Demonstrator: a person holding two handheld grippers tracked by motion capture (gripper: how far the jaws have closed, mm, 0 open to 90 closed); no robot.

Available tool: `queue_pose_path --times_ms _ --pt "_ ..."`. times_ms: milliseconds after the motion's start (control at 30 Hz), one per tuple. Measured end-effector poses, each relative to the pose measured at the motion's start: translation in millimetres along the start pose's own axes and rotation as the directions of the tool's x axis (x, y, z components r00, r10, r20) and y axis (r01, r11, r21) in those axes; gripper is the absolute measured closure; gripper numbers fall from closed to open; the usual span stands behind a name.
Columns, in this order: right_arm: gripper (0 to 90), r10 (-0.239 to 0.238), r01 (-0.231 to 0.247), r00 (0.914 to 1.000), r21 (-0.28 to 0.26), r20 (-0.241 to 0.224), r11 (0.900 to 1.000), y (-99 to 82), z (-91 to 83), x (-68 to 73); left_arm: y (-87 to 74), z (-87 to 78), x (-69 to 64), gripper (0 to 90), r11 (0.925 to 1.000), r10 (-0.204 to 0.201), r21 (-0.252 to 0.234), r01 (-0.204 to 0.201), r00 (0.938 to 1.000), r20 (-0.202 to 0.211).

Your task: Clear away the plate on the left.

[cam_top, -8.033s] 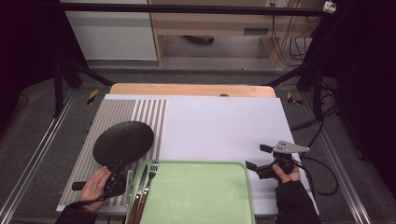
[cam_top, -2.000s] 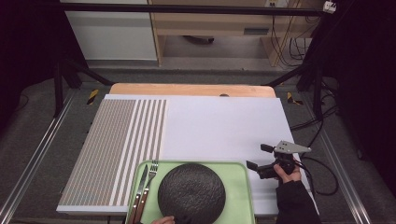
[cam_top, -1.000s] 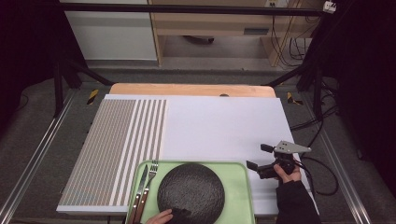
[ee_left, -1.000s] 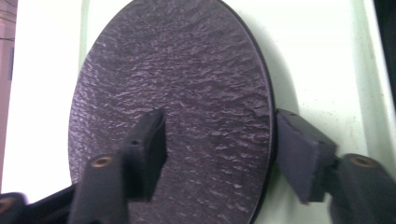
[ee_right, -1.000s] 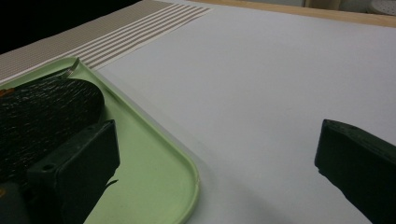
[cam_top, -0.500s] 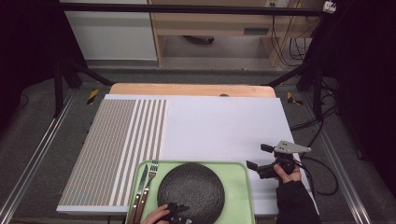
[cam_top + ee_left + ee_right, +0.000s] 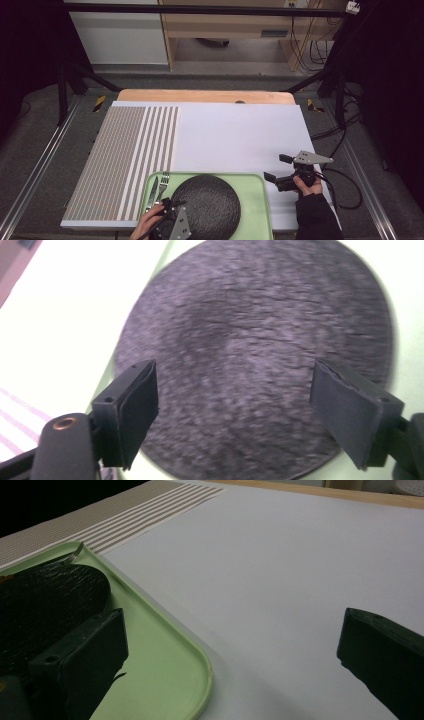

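On the pale green tray [image 7: 257, 200], the round black plate [image 7: 210, 205] lies flat just right of the fork [image 7: 164, 186] and knife [image 7: 153, 190], and the left gripper [image 7: 172, 212] hovers at the plate's near-left edge, its fingers [image 7: 134, 407] having just been opening with nothing clamped between them, so the setting-down step looks finished. Right of the tray, the right gripper [image 7: 276, 169] rests over the white tabletop [image 7: 235, 135], fingers spread and empty. Next, I judge, the left hand must clear the plate's matte, finely ridged face and reach the slim metal cutlery.
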State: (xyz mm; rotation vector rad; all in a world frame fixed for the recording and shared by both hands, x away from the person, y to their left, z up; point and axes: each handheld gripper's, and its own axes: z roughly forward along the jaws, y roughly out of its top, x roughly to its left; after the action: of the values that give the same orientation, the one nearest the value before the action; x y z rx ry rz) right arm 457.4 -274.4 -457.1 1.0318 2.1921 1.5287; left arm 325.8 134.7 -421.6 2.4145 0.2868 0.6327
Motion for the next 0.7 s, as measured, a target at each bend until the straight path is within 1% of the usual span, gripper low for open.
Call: queue_pose_path --times_ms 33,100,167,200,300,367,467,533,567,600,667,700 --pt "0.3 0.0 0.0 1.0 0.0 -0.001 1.0 0.0 0.1 0.0 -2.6 -0.5 5.1 16.1 0.9999 -0.013 -0.001 0.013 0.9999 -0.01" --pt "0.3 0.0 0.0 1.0 0.001 0.0 1.0 0.0 0.1 0.0 -8.3 -1.1 15.3 14.2 0.9985 -0.054 -0.006 0.054 0.9984 -0.014" --pt "0.3 0.0 0.0 1.0 0.001 -0.001 1.0 0.0 0.0 -0.1 -14.6 -1.4 24.8 12.5 0.9946 -0.104 -0.013 0.103 0.9944 -0.02" --pt "0.3 0.0 0.0 1.0 0.001 0.0 1.0 0.0 0.1 -0.1 -17.9 -1.8 29.6 12.1 0.9926 -0.121 -0.013 0.121 0.9923 -0.025" --pt "0.3 0.0 0.0 1.0 0.001 0.0 1.0 0.0 0.1 -0.1 -27.4 -3.7 42.8 10.7 0.9836 -0.18 -0.024 0.179 0.9828 -0.044" --pt "0.3 0.001 -0.001 1.0 0.005 0.001 1.0 0.0 0.1 0.0 -33.3 -5.4 50.7 10.4 0.9768 -0.213 -0.03 0.212 0.9758 -0.049" --pt "0.3 0.0 0.0 1.0 0.003 0.0 1.0 0.0 0.1 -0.1 -42.9 -8.6 63.5 10.3 0.9642 -0.263 -0.049 0.261 0.9626 -0.062" --pt "0.2 0.001 -0.001 1.0 0.003 0.0 1.0 0.0 0.0 0.2 -50.7 -11.0 72.8 10.3 0.9537 -0.298 -0.065 0.294 0.9516 -0.074" --pt "0.3 0.001 -0.001 1.0 0.002 0.0 1.0 0.0 0.0 0.2 -55.2 -12.1 77.6 10.3 0.9474 -0.317 -0.071 0.312 0.9453 -0.076" --pt "0.3 0.0 0.0 1.0 0.001 -0.001 1.0 0.1 0.0 0.0 -59.7 -12.9 81.9 10.2 0.9393 -0.34 -0.079 0.334 0.9368 -0.083" --pt "0.3 0.0 0.0 1.0 0.001 -0.001 1.0 0.1 0.1 0.0 -68.8 -14.6 90.4 9.3 0.925 -0.376 -0.094 0.368 0.9225 -0.087" --pt "0.3 0.001 -0.001 1.0 0.001 -0.001 1.0 0.0 0.2 0.0 -73.3 -15.4 94.2 9.2 0.9158 -0.397 -0.107 0.387 0.9136 -0.09"
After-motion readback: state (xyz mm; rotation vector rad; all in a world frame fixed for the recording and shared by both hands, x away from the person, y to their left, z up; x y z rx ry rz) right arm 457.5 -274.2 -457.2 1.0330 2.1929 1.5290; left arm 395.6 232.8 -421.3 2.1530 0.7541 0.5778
